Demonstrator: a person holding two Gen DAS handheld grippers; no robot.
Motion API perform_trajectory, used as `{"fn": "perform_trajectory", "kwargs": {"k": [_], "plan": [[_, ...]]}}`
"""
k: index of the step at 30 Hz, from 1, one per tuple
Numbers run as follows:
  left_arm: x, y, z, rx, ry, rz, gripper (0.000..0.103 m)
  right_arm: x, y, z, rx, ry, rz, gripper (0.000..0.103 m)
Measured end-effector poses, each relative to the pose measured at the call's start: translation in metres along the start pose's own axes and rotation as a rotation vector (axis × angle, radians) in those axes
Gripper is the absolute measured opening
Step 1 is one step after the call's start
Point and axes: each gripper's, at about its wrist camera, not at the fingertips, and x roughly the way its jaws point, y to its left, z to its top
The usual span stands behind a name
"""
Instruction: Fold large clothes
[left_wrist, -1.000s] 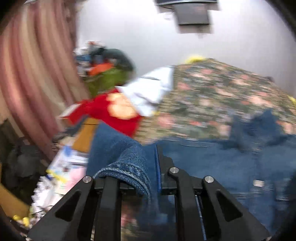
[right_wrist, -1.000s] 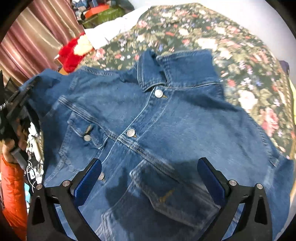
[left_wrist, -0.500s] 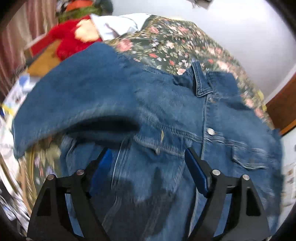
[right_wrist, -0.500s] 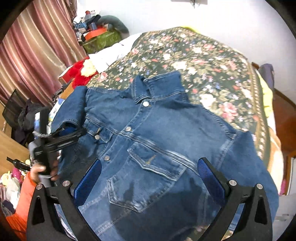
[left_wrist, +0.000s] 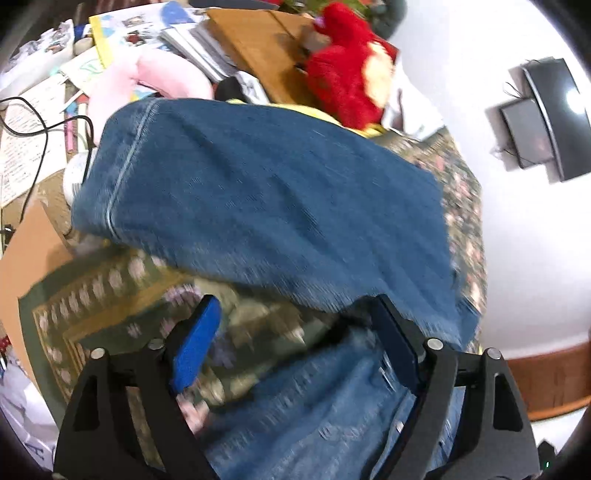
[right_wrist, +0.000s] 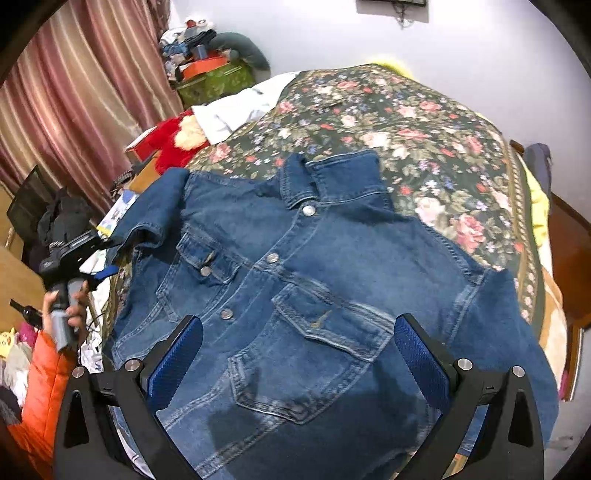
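Observation:
A blue denim jacket (right_wrist: 314, 280) lies front-up on the floral bedspread (right_wrist: 424, 122), collar at the far end. Its left sleeve (left_wrist: 258, 199) is folded in over the shoulder; it also shows in the right wrist view (right_wrist: 155, 214). My left gripper (left_wrist: 295, 343) is open and empty, just off the sleeve at the bed's left edge; it also shows in the right wrist view (right_wrist: 103, 264). My right gripper (right_wrist: 295, 358) is open and empty, hovering above the jacket's lower chest pocket (right_wrist: 325, 321).
A red plush toy (right_wrist: 173, 140) and a white cloth (right_wrist: 240, 107) lie at the bed's far left. Books, papers and a pink cushion (left_wrist: 147, 81) crowd a low surface left of the bed. Curtains (right_wrist: 74, 92) hang behind. A wooden bed frame (right_wrist: 569, 240) is right.
The left gripper held the left sleeve a second ago, then let it go on the jacket's shoulder and drew back to the left. The right gripper rose and pulled back, open throughout.

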Motion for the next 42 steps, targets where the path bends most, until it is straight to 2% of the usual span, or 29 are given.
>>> {"fn": "perform_trajectory", "kwargs": {"k": [1, 3, 4, 6, 7, 9, 12, 16, 18, 19, 22, 26, 27, 29, 31, 33, 35, 38, 40, 42], "plan": [[0.002, 0.000, 0.003, 0.001, -0.009, 0.019, 0.067, 0.003, 0.003, 0.000, -0.009, 0.006, 0.000, 0.103], [0.007, -0.008, 0.008, 0.035, -0.043, 0.102, 0.051, 0.010, 0.007, -0.001, -0.024, 0.013, -0.012, 0.103], [0.008, -0.013, 0.010, 0.064, -0.061, 0.130, 0.040, 0.014, 0.008, -0.002, -0.036, 0.021, -0.024, 0.103], [0.005, -0.038, 0.009, 0.190, -0.127, 0.222, 0.021, 0.022, 0.007, -0.004, -0.049, 0.034, -0.038, 0.103], [0.004, -0.046, 0.007, 0.239, -0.157, 0.269, 0.017, 0.028, 0.006, -0.004, -0.052, 0.045, -0.048, 0.103], [-0.005, -0.081, 0.000, 0.387, -0.251, 0.363, 0.013, 0.034, 0.002, -0.006, -0.045, 0.057, -0.059, 0.103], [-0.027, -0.128, -0.011, 0.561, -0.369, 0.397, 0.012, 0.041, -0.007, -0.005, -0.011, 0.070, -0.056, 0.103], [-0.059, -0.195, -0.040, 0.773, -0.523, 0.383, 0.012, 0.038, -0.018, -0.003, 0.042, 0.056, -0.043, 0.103], [-0.070, -0.234, -0.064, 0.893, -0.582, 0.332, 0.012, 0.030, -0.022, -0.002, 0.060, 0.036, -0.037, 0.103], [-0.072, -0.249, -0.074, 0.939, -0.586, 0.300, 0.012, 0.024, -0.025, -0.002, 0.067, 0.020, -0.037, 0.103], [-0.065, -0.285, -0.110, 1.068, -0.551, 0.207, 0.012, 0.006, -0.031, -0.005, 0.081, -0.022, -0.046, 0.103], [-0.023, -0.309, -0.170, 1.215, -0.385, 0.121, 0.012, -0.017, -0.042, -0.013, 0.104, -0.063, -0.061, 0.103], [-0.010, -0.310, -0.182, 1.237, -0.328, 0.107, 0.012, -0.022, -0.046, -0.016, 0.109, -0.070, -0.066, 0.103], [0.025, -0.305, -0.204, 1.258, -0.159, 0.083, 0.012, -0.031, -0.053, -0.023, 0.124, -0.078, -0.077, 0.103], [0.065, -0.292, -0.221, 1.246, 0.035, 0.104, 0.012, -0.037, -0.060, -0.029, 0.140, -0.077, -0.083, 0.103], [0.085, -0.276, -0.232, 1.227, 0.143, 0.127, 0.012, -0.041, -0.066, -0.034, 0.161, -0.067, -0.082, 0.103], [0.087, -0.264, -0.237, 1.213, 0.204, 0.109, 0.016, -0.043, -0.071, -0.038, 0.172, -0.060, -0.082, 0.103], [0.063, -0.253, -0.234, 1.201, 0.179, 0.082, 0.033, -0.041, -0.070, -0.037, 0.172, -0.050, -0.084, 0.103], [0.037, -0.245, -0.225, 1.184, 0.117, 0.062, 0.062, -0.036, -0.066, -0.033, 0.167, -0.041, -0.082, 0.103], [0.013, -0.234, -0.205, 1.149, 0.048, 0.040, 0.069, -0.027, -0.059, -0.026, 0.158, -0.035, -0.070, 0.103]]}}
